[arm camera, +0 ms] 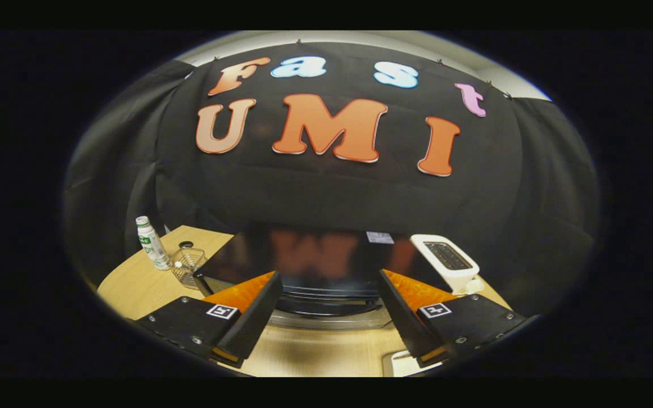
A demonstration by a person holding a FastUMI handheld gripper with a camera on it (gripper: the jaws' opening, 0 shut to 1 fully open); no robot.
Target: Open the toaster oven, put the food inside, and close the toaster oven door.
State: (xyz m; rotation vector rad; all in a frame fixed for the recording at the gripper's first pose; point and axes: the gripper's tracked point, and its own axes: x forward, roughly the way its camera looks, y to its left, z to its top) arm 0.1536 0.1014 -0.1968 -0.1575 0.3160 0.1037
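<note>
**Facing the toaster oven, tool spread wide**

Hovering over the wooden counter (pixel 134 283), the tool (pixel 326 314) has its fingers wide apart, gripping nothing. The black toaster oven (pixel 315 260) sits just ahead between them. A white toaster (pixel 445 260) stands beside it; a bottle (pixel 152 243) and wire basket (pixel 186 265) stand opposite.

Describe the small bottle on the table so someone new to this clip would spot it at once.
Start at the black toaster oven just ahead of the open gripper on the wooden table. To its left sits a small wire basket, and just past that stands the bottle. It is upright, slim and whitish with a green label, the tallest thing on that side.
</note>
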